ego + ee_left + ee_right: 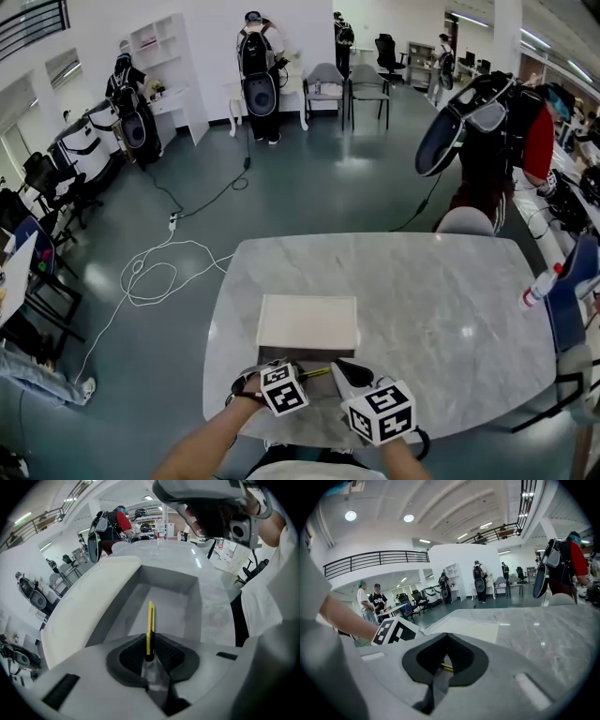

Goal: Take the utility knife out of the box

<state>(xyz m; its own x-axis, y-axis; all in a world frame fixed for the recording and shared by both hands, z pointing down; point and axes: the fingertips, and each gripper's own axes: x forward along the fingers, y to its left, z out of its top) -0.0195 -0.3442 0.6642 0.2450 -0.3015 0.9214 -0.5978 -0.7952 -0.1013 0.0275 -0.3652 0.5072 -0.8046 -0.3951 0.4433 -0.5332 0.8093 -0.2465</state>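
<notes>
While the left gripper (150, 654) pinches the utility knife (150, 620) by its tail end just beside the box's (309, 300) near wall, the right gripper (446, 638) waits there, jaws nearly together and empty. So thin an end-grip could let the knife pivot and drop back in.

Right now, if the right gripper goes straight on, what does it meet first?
Most likely the knife, held by the left gripper: a yellow strip shows just beyond the right gripper's shut jaws. Depth is unclear.
</notes>
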